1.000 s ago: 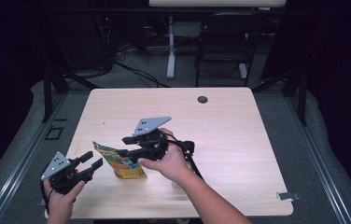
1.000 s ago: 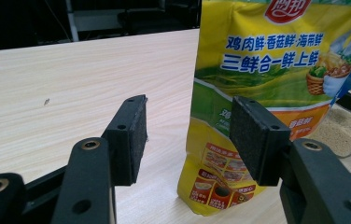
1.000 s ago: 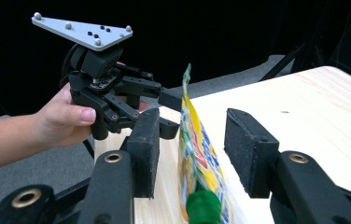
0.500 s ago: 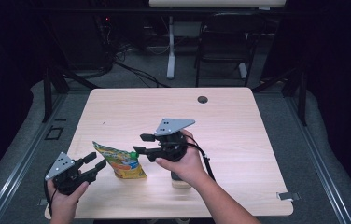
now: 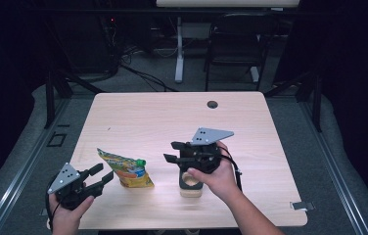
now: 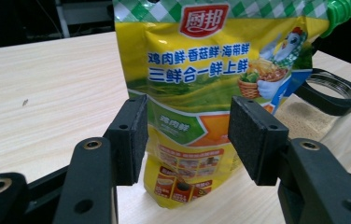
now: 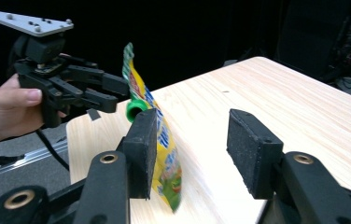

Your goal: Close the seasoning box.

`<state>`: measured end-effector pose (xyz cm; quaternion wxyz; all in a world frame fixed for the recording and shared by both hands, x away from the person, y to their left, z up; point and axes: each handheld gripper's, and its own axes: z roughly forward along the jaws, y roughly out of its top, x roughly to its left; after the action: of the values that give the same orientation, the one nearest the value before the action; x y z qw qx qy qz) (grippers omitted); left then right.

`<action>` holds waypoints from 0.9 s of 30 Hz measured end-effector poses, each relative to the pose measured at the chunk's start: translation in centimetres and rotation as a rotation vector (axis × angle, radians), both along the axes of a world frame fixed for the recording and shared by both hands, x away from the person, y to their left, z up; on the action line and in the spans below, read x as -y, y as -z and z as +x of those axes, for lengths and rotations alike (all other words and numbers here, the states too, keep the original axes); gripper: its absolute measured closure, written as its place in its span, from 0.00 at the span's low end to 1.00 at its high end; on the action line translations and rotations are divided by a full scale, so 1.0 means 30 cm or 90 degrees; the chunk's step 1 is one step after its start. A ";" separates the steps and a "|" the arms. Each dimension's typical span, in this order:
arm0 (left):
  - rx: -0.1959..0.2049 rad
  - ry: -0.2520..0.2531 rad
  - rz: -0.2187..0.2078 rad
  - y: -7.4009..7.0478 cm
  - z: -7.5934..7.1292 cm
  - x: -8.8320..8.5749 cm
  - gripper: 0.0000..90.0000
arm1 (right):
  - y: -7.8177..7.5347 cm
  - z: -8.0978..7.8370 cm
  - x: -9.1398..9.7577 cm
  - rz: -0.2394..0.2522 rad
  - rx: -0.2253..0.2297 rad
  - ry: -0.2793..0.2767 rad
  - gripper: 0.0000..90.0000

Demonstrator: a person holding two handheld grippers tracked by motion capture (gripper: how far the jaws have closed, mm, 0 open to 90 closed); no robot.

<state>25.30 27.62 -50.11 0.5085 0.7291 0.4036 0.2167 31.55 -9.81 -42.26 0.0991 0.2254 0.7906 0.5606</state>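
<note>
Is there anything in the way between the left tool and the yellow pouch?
No, nothing visible. The left tool points straight at the yellow pouch with open jaws and bare table between them. The jar sits off on the pouch's far side.

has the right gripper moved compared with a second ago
Yes. The right gripper, black with a grey three-cornered plate, has drifted rightward away from the yellow spouted pouch, with the round hole in the wooden tabletop as reference. Its jaws have just been opening, nothing between them.
</note>
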 end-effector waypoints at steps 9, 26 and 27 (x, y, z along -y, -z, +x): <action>-0.005 0.021 -0.027 0.000 -0.036 0.015 0.56 | 0.016 -0.025 0.074 -0.004 -0.001 0.023 0.58; 0.004 0.079 -0.013 -0.005 -0.078 0.090 0.59 | 0.044 -0.032 0.149 -0.004 -0.011 0.067 0.59; 0.004 0.081 -0.013 -0.004 -0.078 0.095 0.59 | 0.048 -0.033 0.149 -0.003 -0.011 0.070 0.59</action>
<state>22.95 24.78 -49.99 0.5297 0.7477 0.3569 0.1818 30.58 -14.29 -43.71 0.1237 0.2732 0.7789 0.5507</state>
